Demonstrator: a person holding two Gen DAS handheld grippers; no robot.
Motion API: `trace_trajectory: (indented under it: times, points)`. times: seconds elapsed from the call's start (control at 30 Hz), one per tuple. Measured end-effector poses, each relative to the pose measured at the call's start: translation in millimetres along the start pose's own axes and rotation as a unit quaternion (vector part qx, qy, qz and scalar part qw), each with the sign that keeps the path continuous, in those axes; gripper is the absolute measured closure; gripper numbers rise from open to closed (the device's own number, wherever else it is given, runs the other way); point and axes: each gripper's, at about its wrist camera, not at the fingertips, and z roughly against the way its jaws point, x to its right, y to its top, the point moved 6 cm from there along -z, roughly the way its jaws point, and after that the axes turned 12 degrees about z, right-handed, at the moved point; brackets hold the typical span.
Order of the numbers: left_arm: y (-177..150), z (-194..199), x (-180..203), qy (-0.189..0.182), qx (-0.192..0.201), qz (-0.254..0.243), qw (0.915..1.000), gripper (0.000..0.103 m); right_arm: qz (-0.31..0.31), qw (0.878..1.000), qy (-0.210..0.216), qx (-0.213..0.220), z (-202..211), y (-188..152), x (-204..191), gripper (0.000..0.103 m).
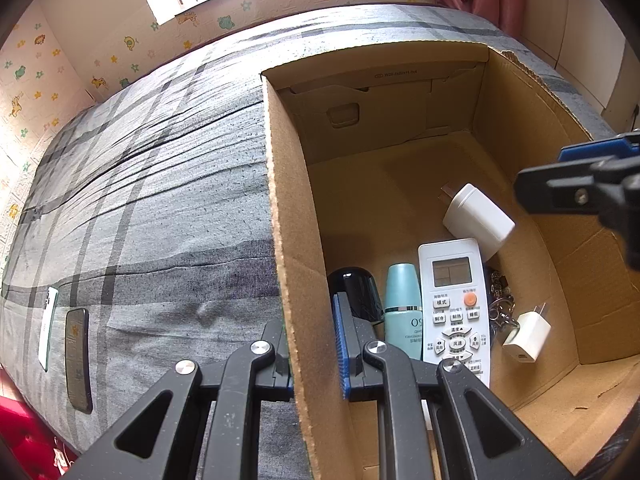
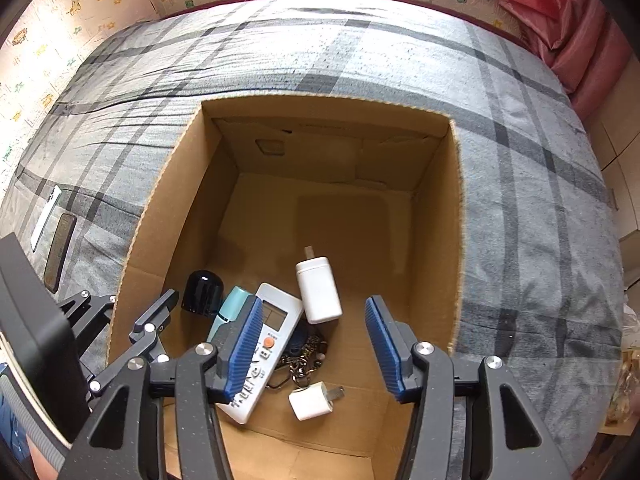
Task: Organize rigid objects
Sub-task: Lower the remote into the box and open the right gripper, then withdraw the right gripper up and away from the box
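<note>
An open cardboard box (image 2: pixel 456 216) stands on a grey plaid bed. On its floor lie a white remote (image 2: pixel 276 320), a teal bottle (image 1: pixel 402 300), a black rounded object (image 2: pixel 202 292), a large white charger (image 2: pixel 318 290), a small white charger (image 2: pixel 312 400) and a keychain (image 2: pixel 304 356). My left gripper (image 1: pixel 310 360) is shut on the box's left wall (image 1: pixel 288 240), one finger outside and one inside. Over the box's near end my right gripper (image 2: pixel 314 308) hangs open, with nothing between its blue pads (image 2: pixel 384 340). The right gripper (image 1: pixel 580 184) also shows at the right edge of the left wrist view.
Two phones, one dark (image 1: pixel 78 360) and one white (image 1: pixel 48 328), lie on the bedspread (image 1: pixel 160 200) left of the box. A wall with animal stickers (image 1: pixel 48 80) runs behind the bed, and pink curtains (image 2: pixel 560 8) hang at the far right. The box's far half holds nothing.
</note>
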Motion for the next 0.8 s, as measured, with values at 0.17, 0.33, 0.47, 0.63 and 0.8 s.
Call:
trace_trajectory:
  times: [0.17,0.33,0.47,0.63,0.8]
  points:
    - [0,0,0,0.001,0.0,0.0,1.0,0.087,-0.001,1.0,-0.015,0.016,19,-4,12,0.043]
    - [0,0,1,0.003,0.0,-0.001,1.0,0.087,0.004,0.999,-0.043,0.03,33,-7,18,0.038]
    - [0,0,1,0.005,0.001,-0.002,1.0,0.087,0.002,0.998,-0.049,0.037,42,-14,23,0.03]
    - [0,2,3,0.007,0.001,-0.002,1.0,0.087,0.002,0.997,-0.061,0.047,52,-23,29,0.02]
    - [0,4,5,0.01,0.001,-0.004,0.9999,0.087,0.0,0.996,-0.071,0.058,62,-32,32,0.003]
